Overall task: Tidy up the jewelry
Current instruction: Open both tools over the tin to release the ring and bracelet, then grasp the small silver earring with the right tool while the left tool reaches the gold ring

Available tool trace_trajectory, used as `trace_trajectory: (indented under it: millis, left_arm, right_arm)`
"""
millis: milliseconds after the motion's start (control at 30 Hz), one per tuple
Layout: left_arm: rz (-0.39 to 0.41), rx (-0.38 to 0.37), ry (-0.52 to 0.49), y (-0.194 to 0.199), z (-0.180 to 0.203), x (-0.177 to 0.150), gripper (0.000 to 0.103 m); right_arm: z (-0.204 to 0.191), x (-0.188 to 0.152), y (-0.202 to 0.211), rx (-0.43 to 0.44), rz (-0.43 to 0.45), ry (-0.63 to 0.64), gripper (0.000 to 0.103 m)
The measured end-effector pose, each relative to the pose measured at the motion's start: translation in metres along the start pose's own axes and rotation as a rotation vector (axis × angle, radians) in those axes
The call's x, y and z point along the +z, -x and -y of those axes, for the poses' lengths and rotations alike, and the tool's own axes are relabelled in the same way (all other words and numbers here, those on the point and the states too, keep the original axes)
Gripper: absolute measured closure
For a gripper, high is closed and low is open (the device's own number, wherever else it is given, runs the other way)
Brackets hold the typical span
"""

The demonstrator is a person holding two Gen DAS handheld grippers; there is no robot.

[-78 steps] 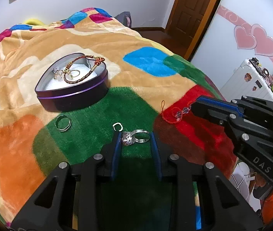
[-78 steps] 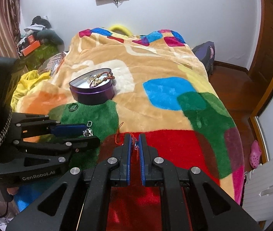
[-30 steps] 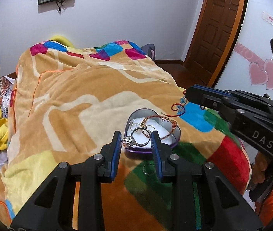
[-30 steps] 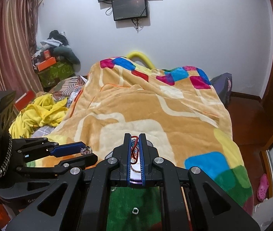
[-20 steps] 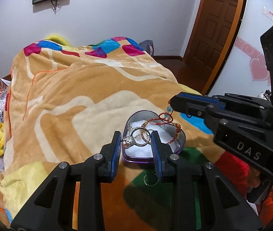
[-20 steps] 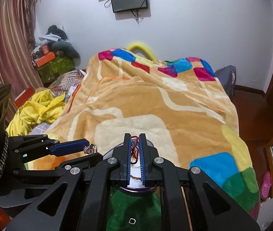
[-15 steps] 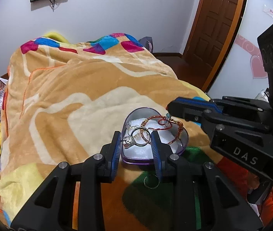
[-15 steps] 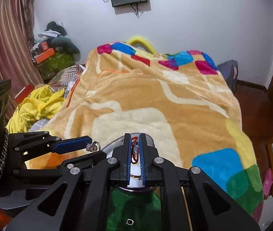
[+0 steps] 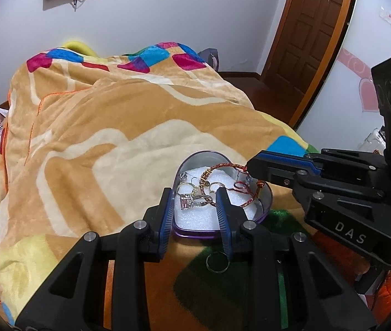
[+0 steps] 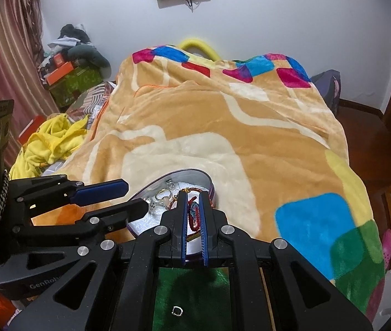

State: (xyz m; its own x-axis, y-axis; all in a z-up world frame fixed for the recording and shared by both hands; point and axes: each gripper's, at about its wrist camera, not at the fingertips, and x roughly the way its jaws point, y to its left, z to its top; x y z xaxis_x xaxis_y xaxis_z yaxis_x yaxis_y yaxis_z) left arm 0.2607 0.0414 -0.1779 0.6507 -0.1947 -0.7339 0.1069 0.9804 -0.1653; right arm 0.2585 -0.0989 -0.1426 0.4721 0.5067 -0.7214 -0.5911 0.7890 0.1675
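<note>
A purple heart-shaped tin (image 9: 195,233) with white foam sits on the bed blanket. It holds a red-gold braided bracelet (image 9: 253,197) and a few small rings. My left gripper (image 9: 195,207) hovers over the tin's near half, shut on a silver ring (image 9: 195,200). My right gripper (image 10: 193,218) is shut on a red cord charm (image 10: 194,215), which hangs over the foam. In the left wrist view the right gripper (image 9: 250,165) reaches in from the right above the tin, with the cord (image 9: 240,185) dangling below its tip. The left gripper (image 10: 136,197) shows at the left of the right wrist view.
A loose ring (image 9: 207,262) lies on the blanket just in front of the tin. A small square ring (image 10: 177,311) rests on the green patch nearer me. The multicoloured blanket (image 10: 250,127) covers the bed; yellow cloth (image 10: 49,143) and boxes (image 10: 65,77) lie left of it.
Both grippers lifted their pieces off the blanket earlier. Over the last second they have come down closer to the tin, with the ring and cord now over its foam.
</note>
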Motion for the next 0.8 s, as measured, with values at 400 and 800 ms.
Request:
trace_trajectory:
  millis: [400,800]
  left_arm:
    - [0.045,0.020,-0.003,0.039,0.001,-0.003,0.068]
    - [0.064,0.051,0.002,0.071,0.003,-0.016,0.059]
  right_arm:
    - [-0.007,0.002,0.020,-0.039,0.046,0.011,0.075]
    - [-0.014,-0.008,0.055,-0.090,0.088,0.019,0.066]
